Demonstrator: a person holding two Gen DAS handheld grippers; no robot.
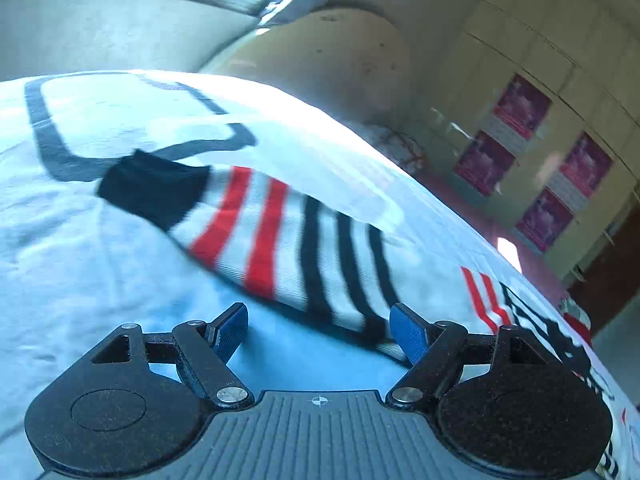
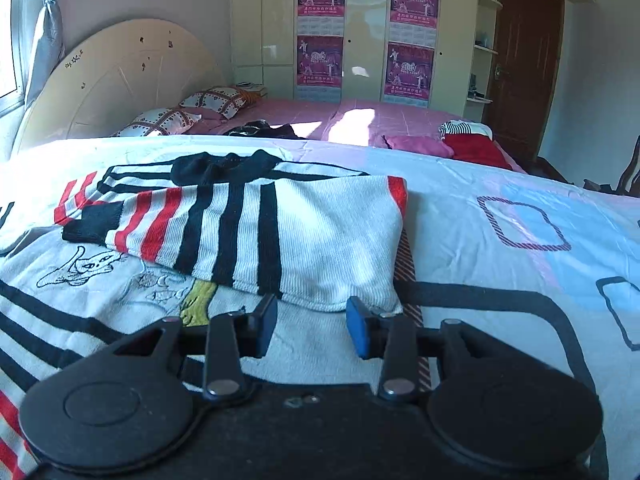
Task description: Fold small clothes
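Observation:
A small white knit sweater (image 2: 304, 236) with red and black stripes and black cuffs lies on a white printed sheet (image 2: 500, 184). A sleeve is folded across its body. My right gripper (image 2: 312, 326) is open and empty, just in front of the sweater's folded edge. In the left wrist view a striped sleeve (image 1: 280, 236) with a black cuff (image 1: 152, 188) lies across the sheet (image 1: 80, 260). My left gripper (image 1: 320, 330) is open and empty, its blue pads (image 1: 408, 332) close to the sleeve's near edge.
Behind the sheet lies a pink bed (image 2: 360, 116) with patterned pillows (image 2: 212, 100), dark clothes (image 2: 260, 128), and pink and red garments (image 2: 472, 146). A cream headboard (image 2: 120, 76), a wardrobe with posters (image 2: 408, 36) and a brown door (image 2: 520, 64) stand beyond.

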